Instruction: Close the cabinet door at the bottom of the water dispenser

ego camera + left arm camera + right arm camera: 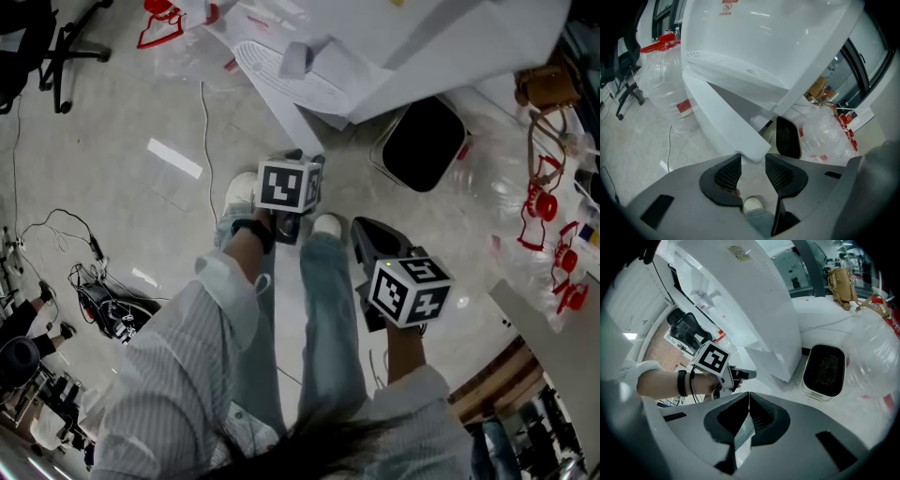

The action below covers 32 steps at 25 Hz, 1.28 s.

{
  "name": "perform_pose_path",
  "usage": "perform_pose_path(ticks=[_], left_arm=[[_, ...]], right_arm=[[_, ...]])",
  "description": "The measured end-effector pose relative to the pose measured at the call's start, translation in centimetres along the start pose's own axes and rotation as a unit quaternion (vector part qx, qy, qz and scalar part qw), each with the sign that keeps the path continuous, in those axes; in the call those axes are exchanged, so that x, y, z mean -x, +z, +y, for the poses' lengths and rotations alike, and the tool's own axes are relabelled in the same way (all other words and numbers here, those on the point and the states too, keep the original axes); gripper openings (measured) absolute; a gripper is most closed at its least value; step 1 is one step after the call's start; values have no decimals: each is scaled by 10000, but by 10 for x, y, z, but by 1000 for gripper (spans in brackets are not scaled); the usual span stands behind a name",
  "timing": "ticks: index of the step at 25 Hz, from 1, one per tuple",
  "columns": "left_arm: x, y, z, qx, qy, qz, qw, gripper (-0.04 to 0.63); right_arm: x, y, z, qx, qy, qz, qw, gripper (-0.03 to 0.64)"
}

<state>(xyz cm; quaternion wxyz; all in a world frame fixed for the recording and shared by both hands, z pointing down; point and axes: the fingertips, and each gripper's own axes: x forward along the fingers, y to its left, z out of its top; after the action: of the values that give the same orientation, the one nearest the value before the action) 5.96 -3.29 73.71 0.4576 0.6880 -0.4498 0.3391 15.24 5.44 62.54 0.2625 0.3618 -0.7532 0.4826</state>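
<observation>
My left gripper point(753, 158) has its jaws spread. The near bottom corner of the flat white cabinet door point(724, 115) sits right at their mouth, not deep between the black ribbed pads point(729, 173), so I hold nothing. The door stands open, swung out from the foot of the tall white plastic water dispenser point(764, 42), and slants from upper left down toward my jaws. My right gripper point(749, 393) has its jaws closed tip to tip with nothing in them. It hangs to the side and looks across at my left hand point(705, 383) and the dispenser's side.

A black rectangular bin with a white rim point(787, 138) stands on the floor just beside the dispenser's base, past the door's corner on the right. A large clear plastic water bottle with a red label point(663, 89) lies left of the door, and another clear bottle point(825, 138) lies beyond the bin. A thin white cable point(670, 140) trails over the pale glossy floor point(633, 145) on the left. A black office chair point(621, 79) stands well apart on that side. My white shoe point(752, 204) shows below the left gripper's jaws. In the right gripper view, a brown bag point(841, 282) rests on a white surface beyond the bin.
</observation>
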Motion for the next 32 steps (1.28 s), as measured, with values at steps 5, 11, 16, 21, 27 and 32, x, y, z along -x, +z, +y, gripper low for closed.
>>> perform_pose_path(ticks=[5, 11, 16, 21, 27, 32], left_arm=[[-6, 6, -8, -214, 73, 94, 9997, 167], [-12, 14, -18, -305, 8, 143, 9994, 167], [-18, 21, -23, -516, 60, 142, 9985, 167], [-24, 33, -35, -694, 23, 109, 9975, 168], [-29, 42, -44, -666, 30, 46, 9978, 169], [-35, 57, -54, -746, 47, -104, 9971, 169]], right_arm=[[4, 2, -7, -90, -40, -64, 9999, 14], [6, 1, -15, -99, -129, -64, 9998, 14], [6, 4, -14, -143, -126, -100, 9998, 14], [10, 9, -19, -244, -112, -206, 9994, 14], [14, 11, -32, -367, -118, -259, 9989, 14], [18, 11, -46, -424, -151, -264, 9986, 14]])
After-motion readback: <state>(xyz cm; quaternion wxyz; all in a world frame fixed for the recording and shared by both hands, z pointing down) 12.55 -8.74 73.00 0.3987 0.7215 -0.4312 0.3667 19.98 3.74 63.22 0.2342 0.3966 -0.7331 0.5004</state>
